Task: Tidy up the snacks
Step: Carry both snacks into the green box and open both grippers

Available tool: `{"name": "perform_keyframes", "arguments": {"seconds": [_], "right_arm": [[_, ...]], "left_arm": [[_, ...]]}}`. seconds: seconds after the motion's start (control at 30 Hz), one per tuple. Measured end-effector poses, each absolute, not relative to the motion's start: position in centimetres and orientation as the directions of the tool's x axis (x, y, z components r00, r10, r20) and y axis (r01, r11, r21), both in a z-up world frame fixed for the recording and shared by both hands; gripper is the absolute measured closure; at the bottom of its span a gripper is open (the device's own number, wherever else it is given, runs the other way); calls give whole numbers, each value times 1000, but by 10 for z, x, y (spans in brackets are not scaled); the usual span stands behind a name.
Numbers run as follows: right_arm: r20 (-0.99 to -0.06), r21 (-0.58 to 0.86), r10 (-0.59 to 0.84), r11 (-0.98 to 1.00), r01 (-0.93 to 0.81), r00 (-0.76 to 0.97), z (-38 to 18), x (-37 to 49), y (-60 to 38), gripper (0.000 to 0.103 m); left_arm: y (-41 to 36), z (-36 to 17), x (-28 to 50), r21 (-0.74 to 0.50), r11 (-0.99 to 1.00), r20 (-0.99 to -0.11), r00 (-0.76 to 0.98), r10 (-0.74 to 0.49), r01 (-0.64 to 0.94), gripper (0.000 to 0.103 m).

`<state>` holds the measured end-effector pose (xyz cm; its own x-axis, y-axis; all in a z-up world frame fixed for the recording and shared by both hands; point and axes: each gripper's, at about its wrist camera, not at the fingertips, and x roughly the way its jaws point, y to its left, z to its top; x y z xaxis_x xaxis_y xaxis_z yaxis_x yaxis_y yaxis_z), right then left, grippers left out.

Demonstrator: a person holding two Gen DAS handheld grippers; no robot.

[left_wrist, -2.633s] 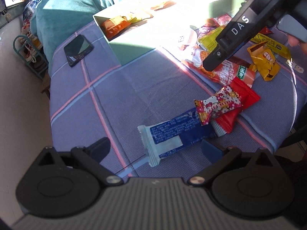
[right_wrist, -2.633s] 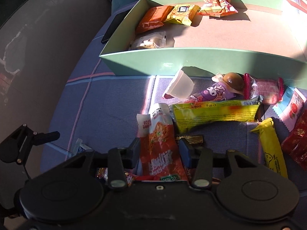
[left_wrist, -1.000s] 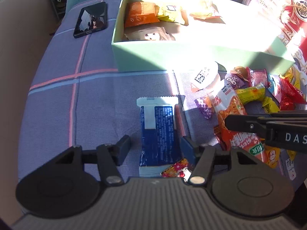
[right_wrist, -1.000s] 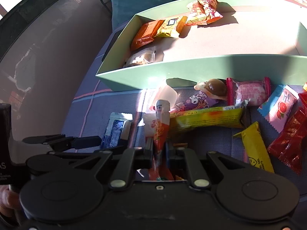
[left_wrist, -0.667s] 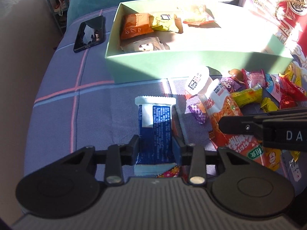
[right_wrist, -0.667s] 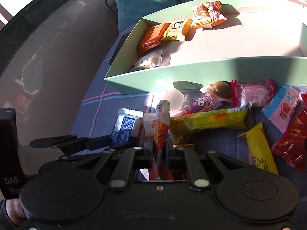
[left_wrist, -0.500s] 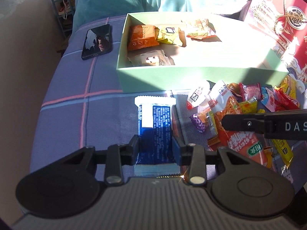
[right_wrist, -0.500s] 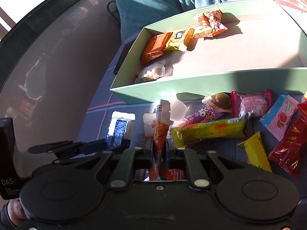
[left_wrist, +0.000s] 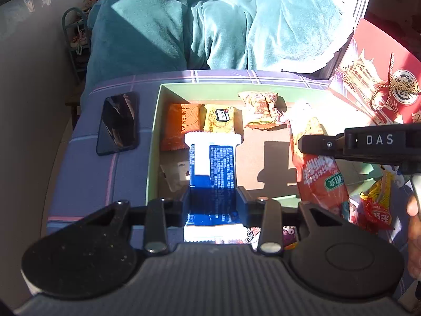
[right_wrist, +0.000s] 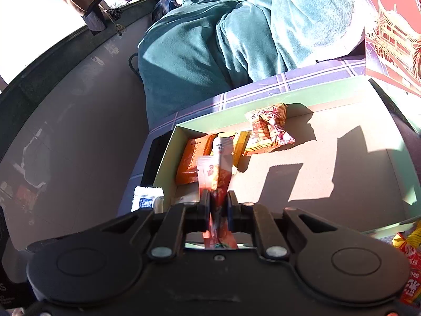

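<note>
Holding a blue pack (left_wrist: 212,168) in the left hand-held gripper (left_wrist: 212,202), red pack (right_wrist: 218,176) pinched in the right hand-held gripper (right_wrist: 218,205), both over the box (left_wrist: 154,142), phone (left_wrist: 117,123) at 9 o'clock.

The left wrist view looks forward and down from close above the near wall of the green box (left_wrist: 154,142), facing the teal blanket (left_wrist: 210,26) beyond. The right wrist view sits just to its right, aimed the same way. Both share the box floor, the orange packet (left_wrist: 179,127) (right_wrist: 192,158) and the red gift box (left_wrist: 379,79) (right_wrist: 394,34)
</note>
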<state>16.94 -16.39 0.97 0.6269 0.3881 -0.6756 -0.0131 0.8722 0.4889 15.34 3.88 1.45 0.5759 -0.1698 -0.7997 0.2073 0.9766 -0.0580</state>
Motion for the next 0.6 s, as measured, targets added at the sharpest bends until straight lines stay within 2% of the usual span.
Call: {"name": "perform_keyframes", "arguments": {"seconds": [0.17, 0.47, 0.53, 0.57, 0.6], "right_arm": [[-701, 487, 358, 872, 47, 616, -9, 206, -172, 91], [-738, 516, 388, 852, 90, 552, -50, 243, -163, 91], [-737, 534, 412, 841, 88, 537, -52, 246, -160, 78], [-731, 550, 426, 830, 92, 533, -51, 246, -160, 72], [-729, 557, 431, 825, 95, 532, -51, 246, -160, 54]], "left_arm": [[14, -5, 191, -44, 968, -822, 542, -176, 248, 67], [7, -40, 229, 11, 965, -860, 495, -124, 261, 67], [9, -43, 232, 26, 966, -862, 495, -108, 256, 66], [10, -43, 232, 40, 967, -860, 502, -94, 250, 54], [11, -41, 230, 51, 968, -855, 512, -84, 244, 43]]}}
